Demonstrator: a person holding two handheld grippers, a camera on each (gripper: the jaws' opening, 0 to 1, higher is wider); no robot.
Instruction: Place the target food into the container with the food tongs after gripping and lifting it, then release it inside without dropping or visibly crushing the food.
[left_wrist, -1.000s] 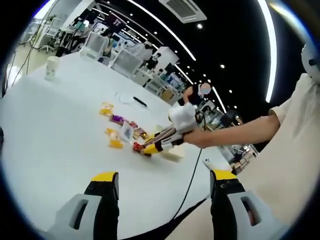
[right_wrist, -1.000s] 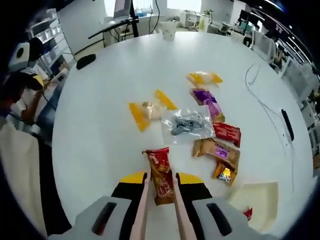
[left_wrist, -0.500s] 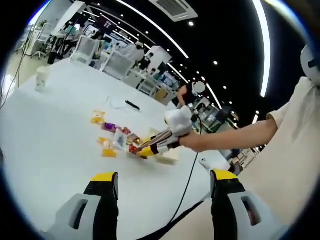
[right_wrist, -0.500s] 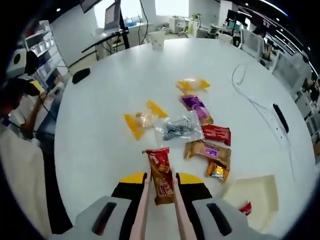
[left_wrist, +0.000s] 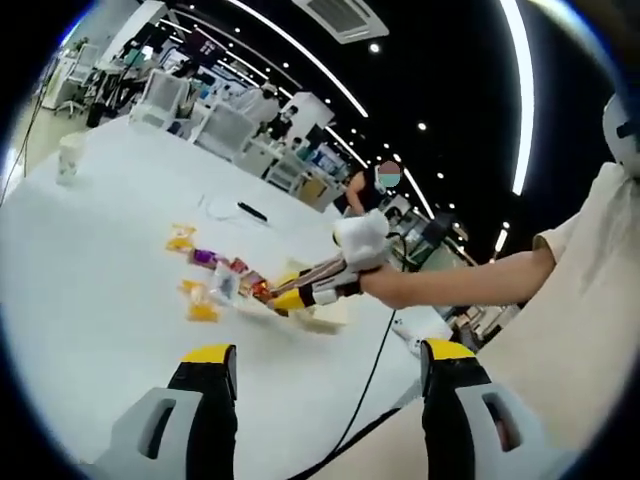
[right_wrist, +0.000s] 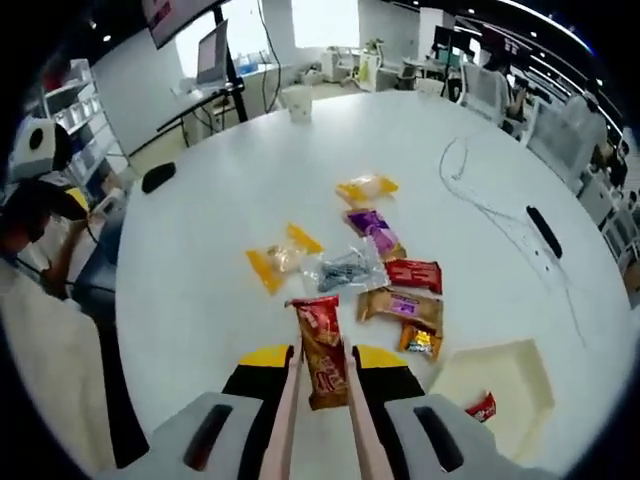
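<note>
My right gripper is shut on a pair of pale pink food tongs. The tongs pinch a red-brown snack packet, held in the air above the white table. A cream container lies down to the right and holds a small red packet. In the left gripper view a gloved hand carries the right gripper over the container. My left gripper hangs open and empty, well short of the food.
Several snack packets lie spread on the table: yellow, clear, purple, red and brown. A paper cup, a cable, a black remote and a black mouse lie farther off.
The right gripper has risen with the tongs and the packet, so the table's things look smaller and farther. The left view has shifted a little; its jaws stand as before.
</note>
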